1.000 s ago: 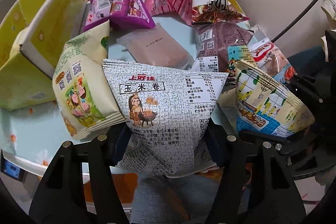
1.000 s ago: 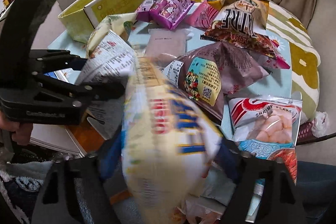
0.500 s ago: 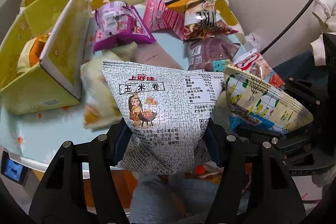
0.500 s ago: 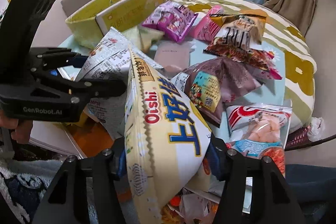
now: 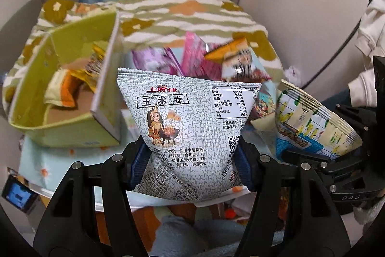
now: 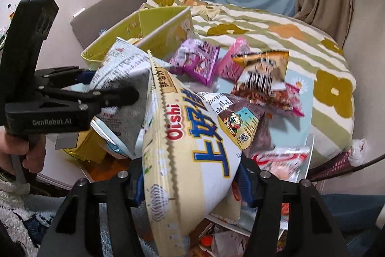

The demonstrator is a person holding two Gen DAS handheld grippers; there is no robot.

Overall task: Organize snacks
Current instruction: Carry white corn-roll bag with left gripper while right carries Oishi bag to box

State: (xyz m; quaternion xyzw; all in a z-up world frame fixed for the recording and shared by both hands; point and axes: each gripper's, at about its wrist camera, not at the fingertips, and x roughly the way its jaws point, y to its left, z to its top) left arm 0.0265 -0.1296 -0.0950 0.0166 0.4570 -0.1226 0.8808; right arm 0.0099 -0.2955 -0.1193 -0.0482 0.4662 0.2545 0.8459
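My left gripper (image 5: 192, 160) is shut on a grey speckled corn-roll snack bag (image 5: 190, 117) and holds it up above the table's front edge. My right gripper (image 6: 190, 182) is shut on a cream Oishi snack bag (image 6: 192, 148), also lifted; that bag shows at the right of the left wrist view (image 5: 312, 122). The left gripper and its grey bag appear at the left of the right wrist view (image 6: 79, 93). A yellow-green cardboard box (image 5: 69, 134) with an open flap stands at the left of the table and holds a few snack packs (image 5: 65, 90).
Several snack bags lie on the table: a purple pack (image 6: 197, 62), a pink pack (image 6: 233, 59), an orange and brown bag (image 6: 262, 74), a brown bag (image 6: 243, 122), a red and white shrimp-chip bag (image 6: 281, 158). A floral blanket (image 6: 264, 23) lies behind.
Both grippers have risen and pulled back with their bags over the last second. The box's inside has come into the left wrist view. The green bag beside the grey one is out of sight.
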